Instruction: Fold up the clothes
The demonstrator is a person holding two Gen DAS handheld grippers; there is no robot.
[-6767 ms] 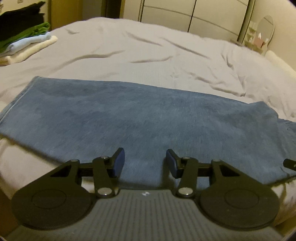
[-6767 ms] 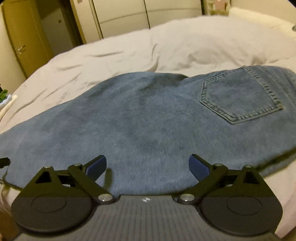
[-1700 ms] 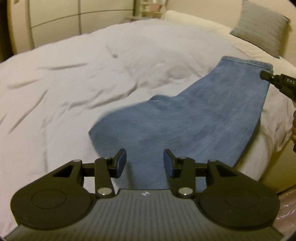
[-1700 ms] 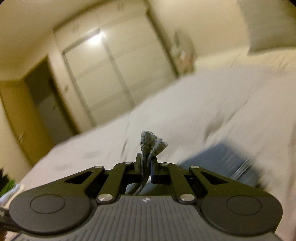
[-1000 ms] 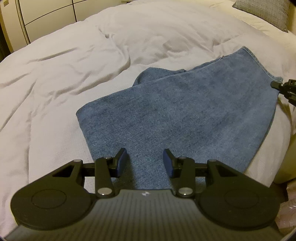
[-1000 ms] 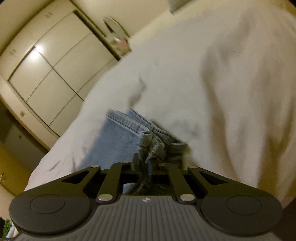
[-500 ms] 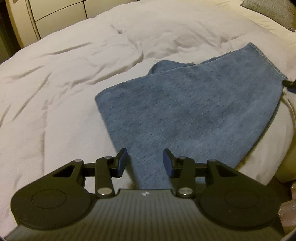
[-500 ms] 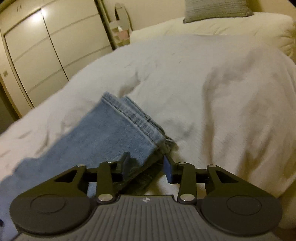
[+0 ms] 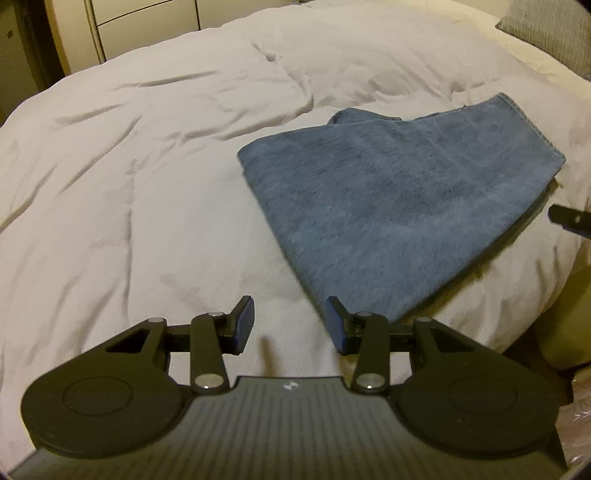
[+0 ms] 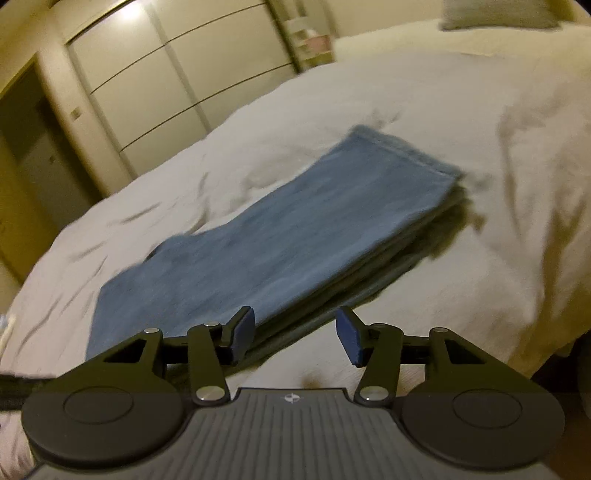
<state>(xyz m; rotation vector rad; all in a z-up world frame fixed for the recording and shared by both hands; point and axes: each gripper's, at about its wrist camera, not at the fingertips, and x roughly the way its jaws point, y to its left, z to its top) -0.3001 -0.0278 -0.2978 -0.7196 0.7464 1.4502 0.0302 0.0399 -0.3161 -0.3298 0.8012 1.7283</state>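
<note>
I see bed [image 9: 147, 184] with white duvet filling view ahead of both tongs. Folded jeans [image 9: 399, 199] lie flat on duvet, ahead-right of left tongs [image 9: 290, 325], ahead-left of right tongs [image 10: 295, 332]. Left tongs partly open, empty. Right tongs opening, nothing between pads; jeans edge just beyond left pad.

Home bedroom, bed with rumpled white duvet [image 9: 155, 155], grey pillow [image 9: 550, 33], built-in wardrobe doors [image 10: 177, 77]
</note>
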